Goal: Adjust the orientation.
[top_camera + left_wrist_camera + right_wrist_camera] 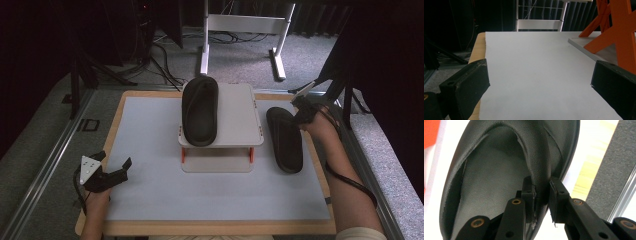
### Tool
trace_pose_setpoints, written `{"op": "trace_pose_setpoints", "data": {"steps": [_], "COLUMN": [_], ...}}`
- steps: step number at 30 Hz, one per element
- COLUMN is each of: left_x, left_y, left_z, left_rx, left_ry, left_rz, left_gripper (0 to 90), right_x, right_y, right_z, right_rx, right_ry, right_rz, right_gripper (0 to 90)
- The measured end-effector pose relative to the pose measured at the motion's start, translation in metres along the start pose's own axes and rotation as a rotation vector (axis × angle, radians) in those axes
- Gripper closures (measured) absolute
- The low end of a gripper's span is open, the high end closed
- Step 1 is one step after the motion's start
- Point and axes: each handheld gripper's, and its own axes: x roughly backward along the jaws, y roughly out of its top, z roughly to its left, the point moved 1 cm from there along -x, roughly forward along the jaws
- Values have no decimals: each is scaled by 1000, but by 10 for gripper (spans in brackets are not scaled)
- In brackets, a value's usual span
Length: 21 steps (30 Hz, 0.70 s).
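High view, right tool [300, 112]: at the far right of the counter, held in the person's right hand, its tip at the far end of a black slipper [285, 140].
High view, slipper at the right tool: lies lengthwise on the grey mat [150, 190], stretching from the tool's tip back toward the person, just to the tool's left.
High view, second slipper [200, 110]: well to the left of the right tool, on the top deck of a small white rack [240, 120] with orange posts; the rack stands between the two tools.
High view, left tool [107, 172]: near the left edge of the counter [120, 107], jaws spread apart with nothing between them, pointing toward the rack; a grey three-cornered plate sits on top of it.
Left gripper view, left tool [539, 82]: released; the two black pads stand wide apart at the bottom corners, with bare grey mat [536, 70] ahead of and between them.
Left gripper view, rack [616, 37]: ahead and to the tool's right, its orange crossed legs on a pale base; beyond the tool the mat ends at the counter's wooden edge.
Right gripper view, right tool [541, 195]: clenched on the slipper's strap; the two pads press the black band from either side.
Right gripper view, slipper [491, 185]: directly ahead of the tool, its strap arching away from the pads and its grey footbed open to the tool's left; the pale mat shows around the sole, and to the tool's right lie the wooden counter edge and grey carpet.
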Motion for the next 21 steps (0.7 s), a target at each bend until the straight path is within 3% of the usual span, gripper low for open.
{"op": "trace_pose_setpoints", "data": {"steps": [10, 21], "left_x": [0, 0], "left_y": [0, 0], "left_z": [0, 0], "left_rx": [0, 3], "left_ry": [2, 7], "left_rz": [-4, -6], "left_gripper": [11, 11], "right_x": [30, 76], "right_y": [6, 13], "right_z": [1, 5], "right_rx": [2, 17], "right_ry": [-23, -33], "right_rz": [-19, -60], "right_gripper": [763, 765]}}
